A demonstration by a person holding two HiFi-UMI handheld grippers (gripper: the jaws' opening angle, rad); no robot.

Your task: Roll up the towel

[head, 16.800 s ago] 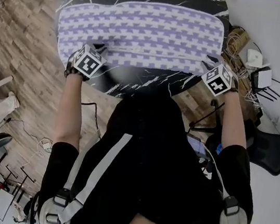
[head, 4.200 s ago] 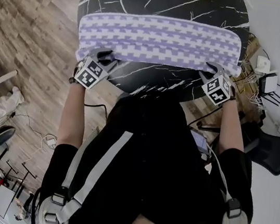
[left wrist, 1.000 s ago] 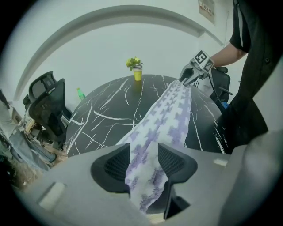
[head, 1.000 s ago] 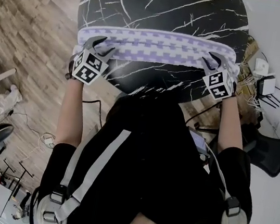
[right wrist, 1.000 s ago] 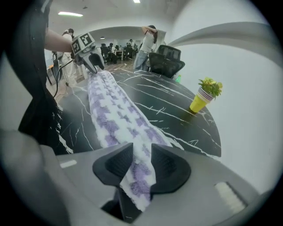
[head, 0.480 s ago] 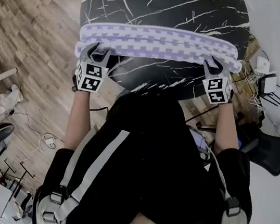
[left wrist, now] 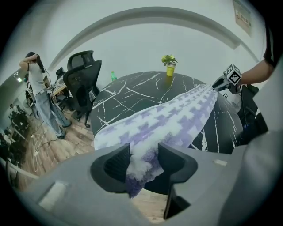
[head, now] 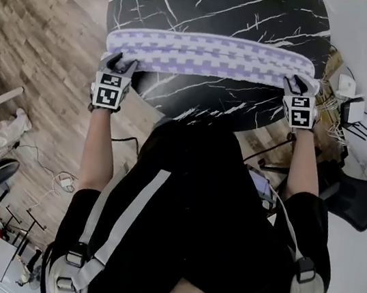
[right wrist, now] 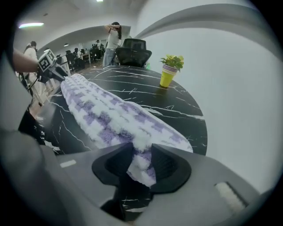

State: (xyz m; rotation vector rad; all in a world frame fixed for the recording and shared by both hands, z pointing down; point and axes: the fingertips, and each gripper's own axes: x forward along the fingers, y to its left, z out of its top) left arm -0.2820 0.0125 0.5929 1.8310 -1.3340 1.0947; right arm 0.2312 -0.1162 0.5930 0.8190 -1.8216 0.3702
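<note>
The towel [head: 212, 54], white with a purple check, lies as a long, partly rolled band across the near part of the round black table [head: 213, 2], which has white veining. The band runs from the table's left edge to its right edge. The left gripper [left wrist: 143, 159] is clamped on the left end of the towel: both pads press into the pile, and a short tail of cloth hangs out below the jaws over the wooden floor [head: 40, 51]. The right gripper [right wrist: 140, 155] is clamped on the right end in the same manner, with a bunched fold pinched between its pads and a short tail hanging below. Both pairs of jaws have just opened a little further, yet the cloth is between them and the pads bear on it. Each gripper points steeply down at the near edge of the band. One container stands on the table: a yellow pot [right wrist: 166, 78], upright, on the far part of the tabletop and well apart from the towel. It holds a small green plant [right wrist: 173, 61] that rises above its rim. A small green bottle [left wrist: 113, 76] shows at the far edge of the table; whether it stands on the tabletop, and what it holds, cannot be told. A black office chair [left wrist: 82, 73] stands beyond the table.
</note>
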